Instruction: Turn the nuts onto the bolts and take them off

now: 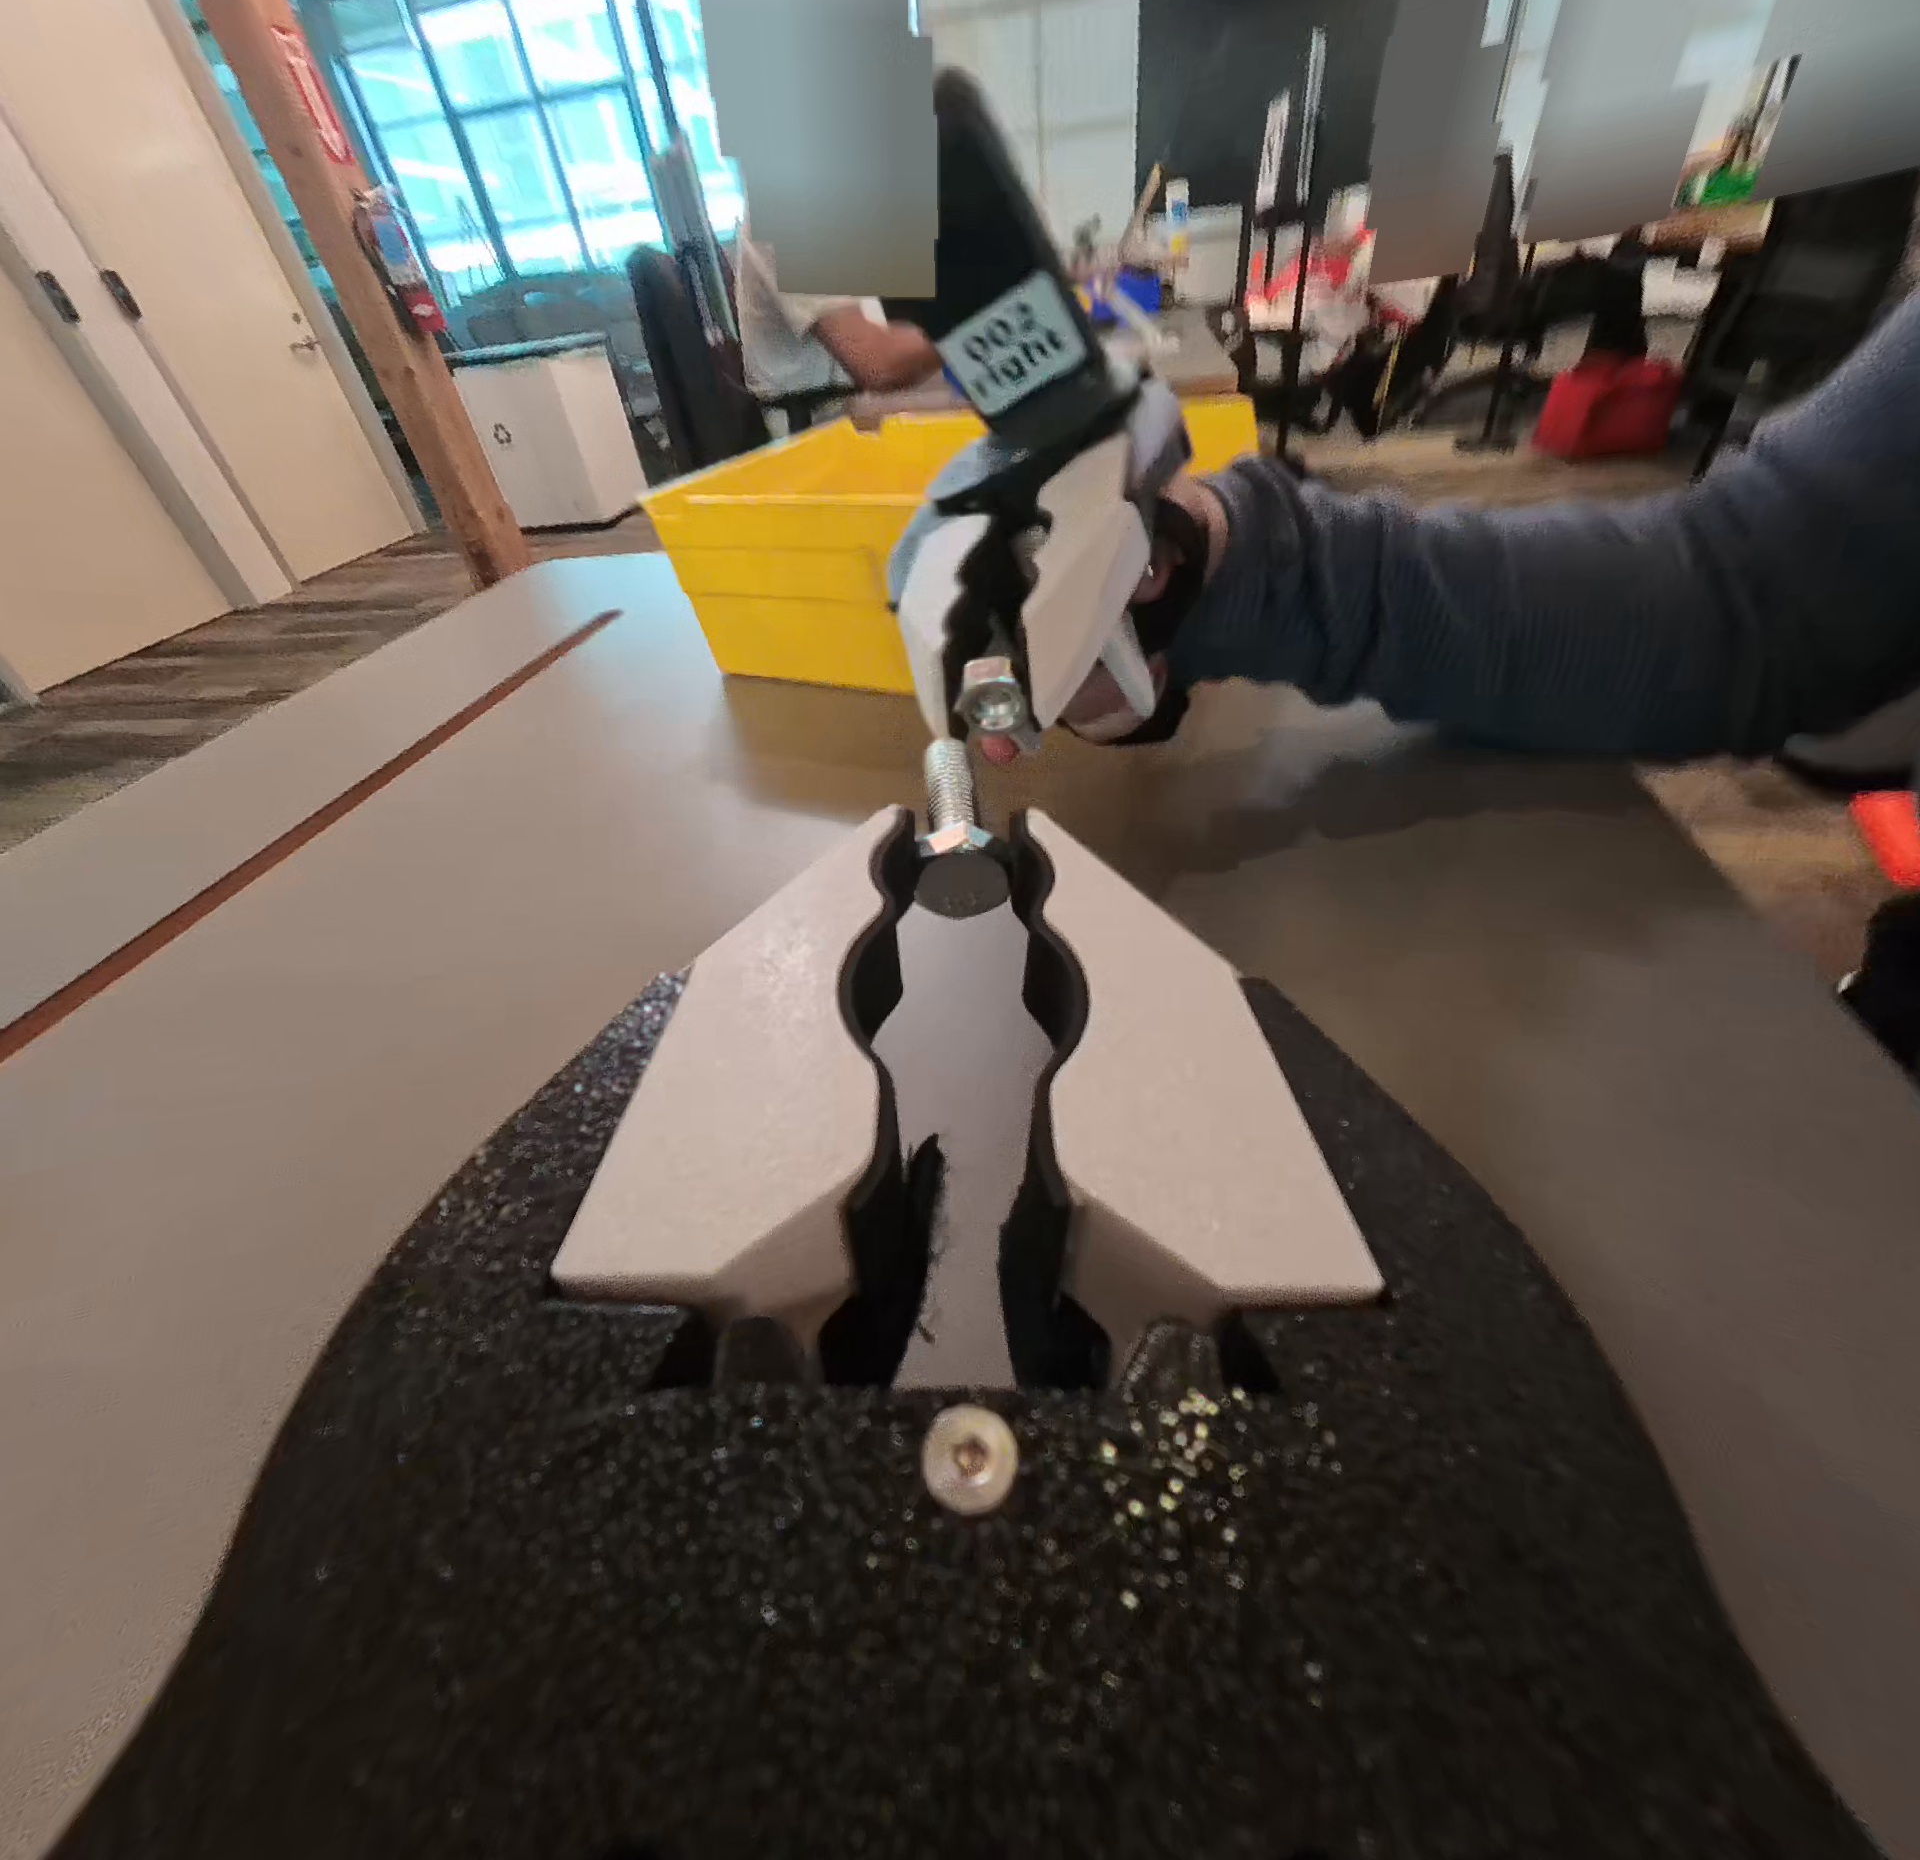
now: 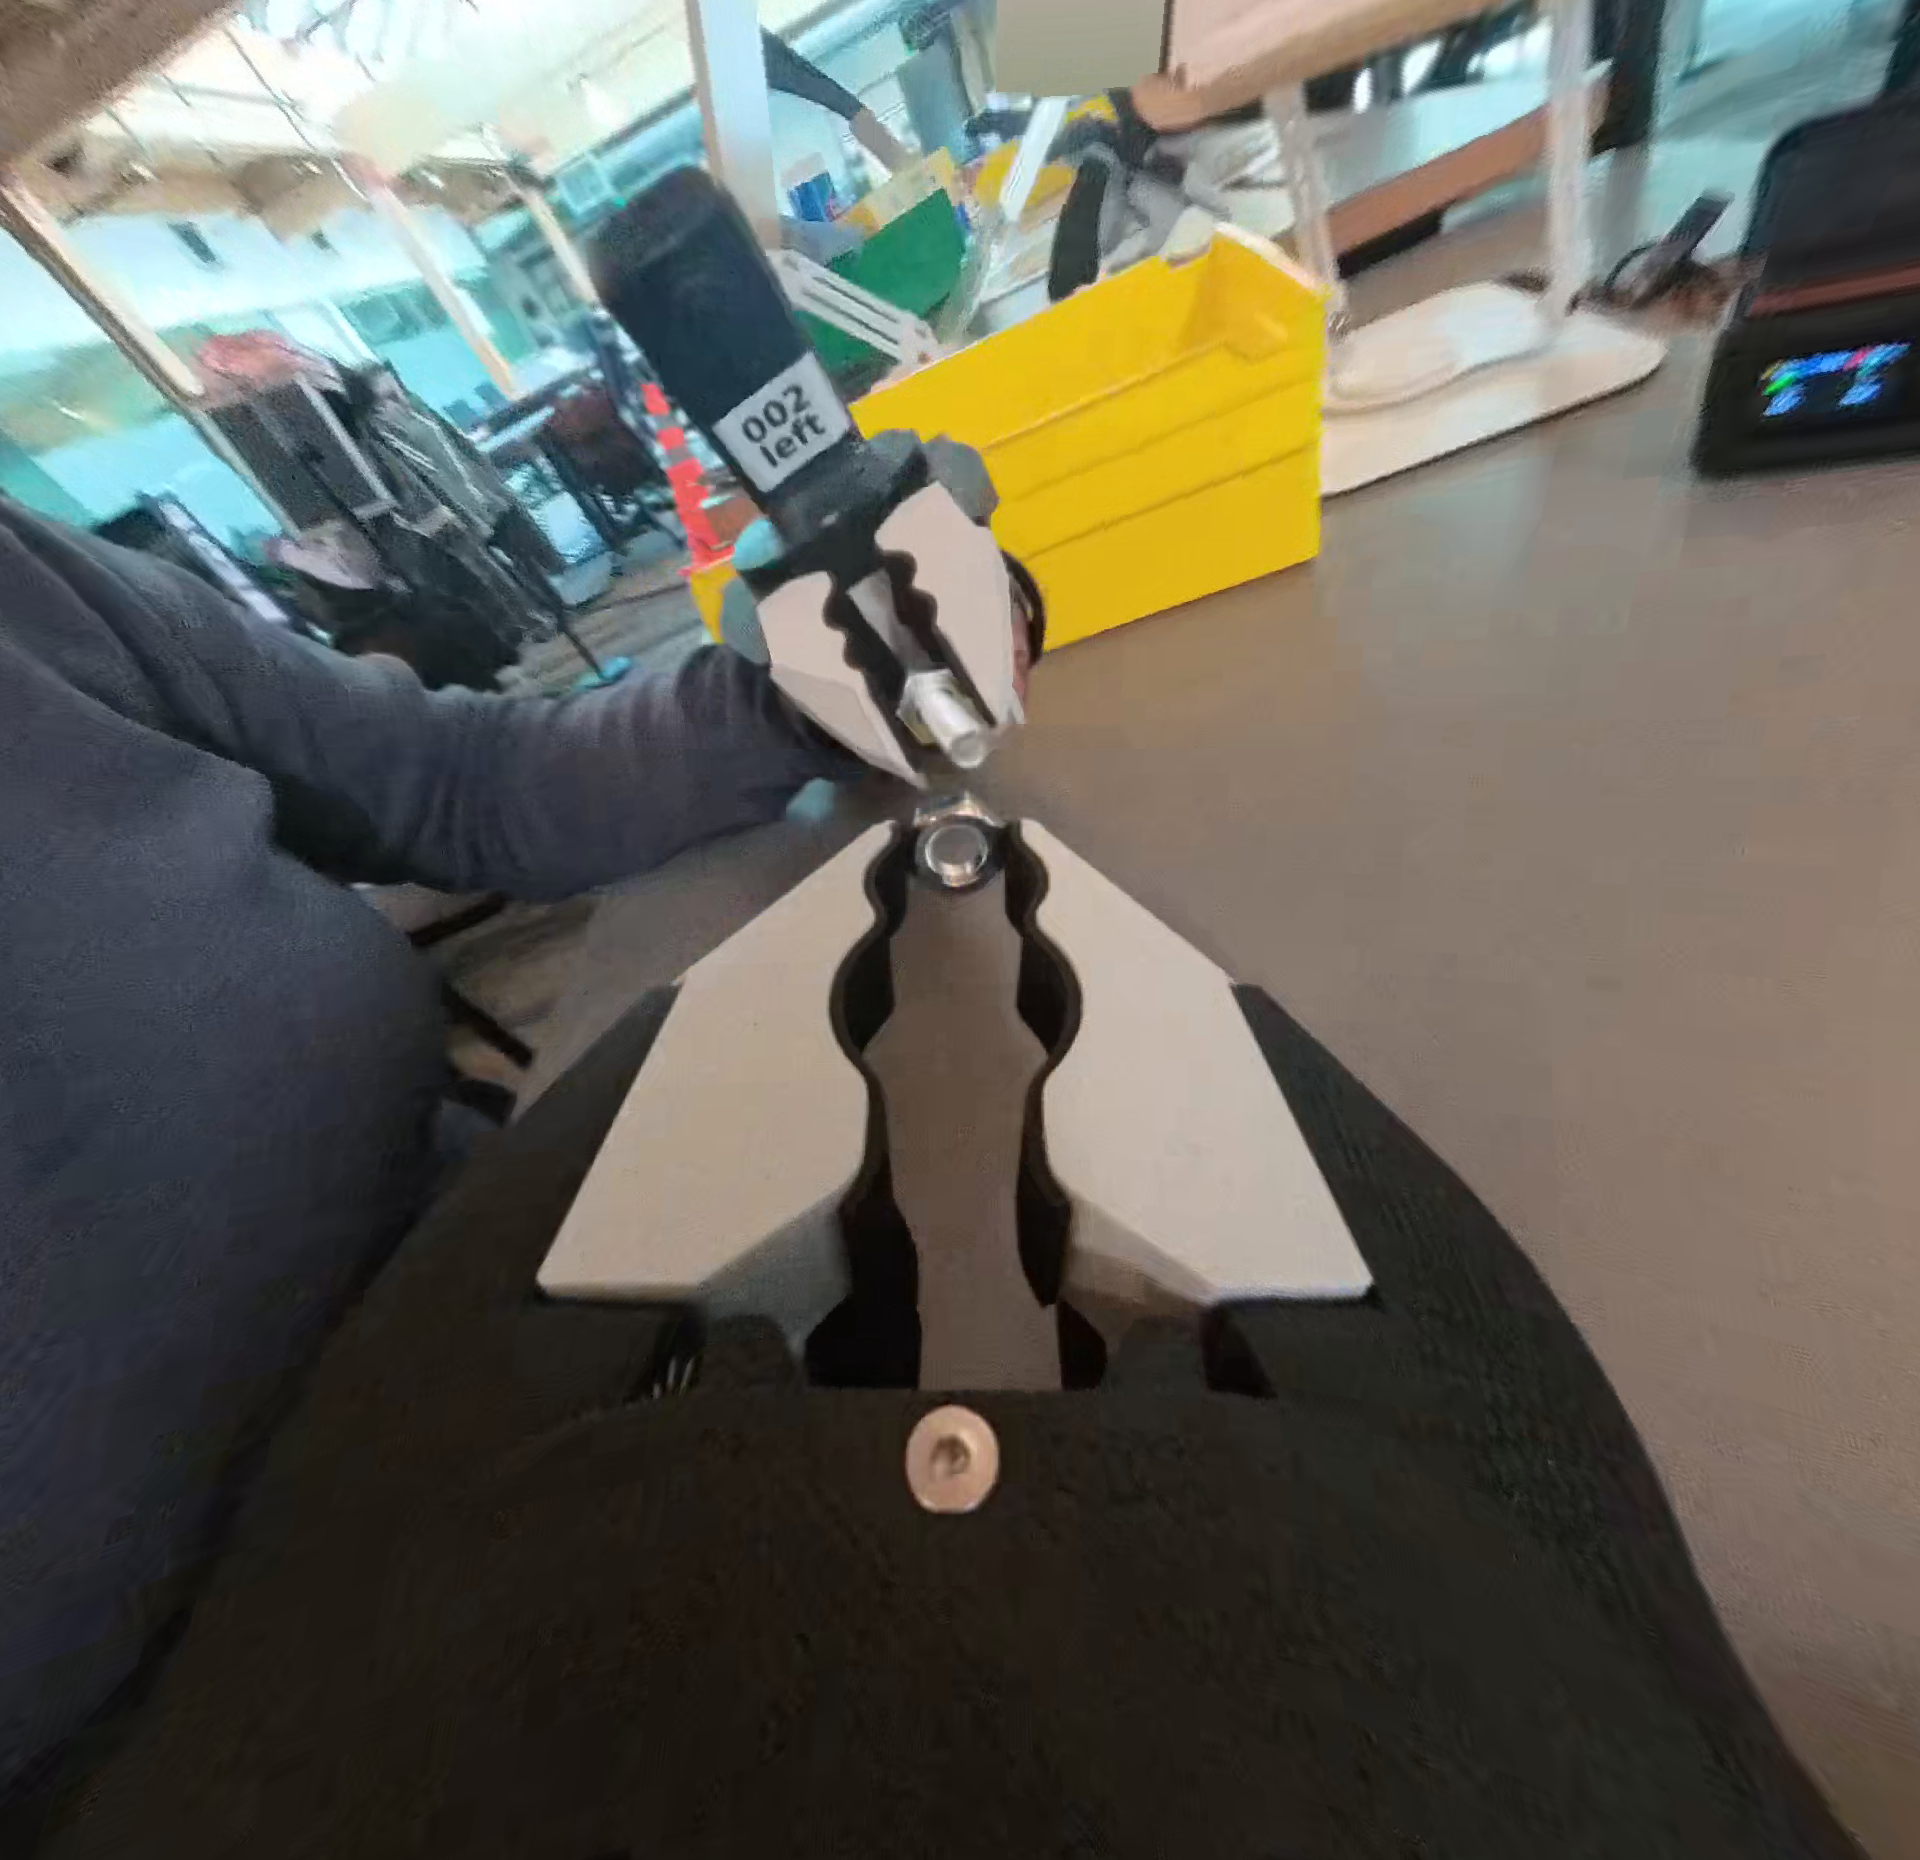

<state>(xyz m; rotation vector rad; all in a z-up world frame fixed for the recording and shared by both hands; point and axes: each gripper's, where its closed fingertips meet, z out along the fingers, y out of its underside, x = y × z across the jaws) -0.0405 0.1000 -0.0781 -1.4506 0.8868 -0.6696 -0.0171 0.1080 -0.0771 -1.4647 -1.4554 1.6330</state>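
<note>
holding: left gripper (image 1: 961, 854) has its jaws clamped on the hex head of the bolt (image 1: 948, 794), threaded shank pointing away toward the yellow bin (image 1: 790, 553).
carrying: right gripper (image 2: 954, 844) has its jaws closed narrow on the nut (image 2: 953, 854), bore facing the bolt.
gap: nut and shank tip are just apart, nearly in line, both on the near side of the yellow bin and above the table (image 1: 416, 979).
step: judged as either the last approach before threading or the moment just after unscrewing; the pictures cannot say which.
risk: a slight tilt between bore and shank could cross-thread or jam.
risk: twisting could let the nut slip out and drop short of the yellow bin.
</note>
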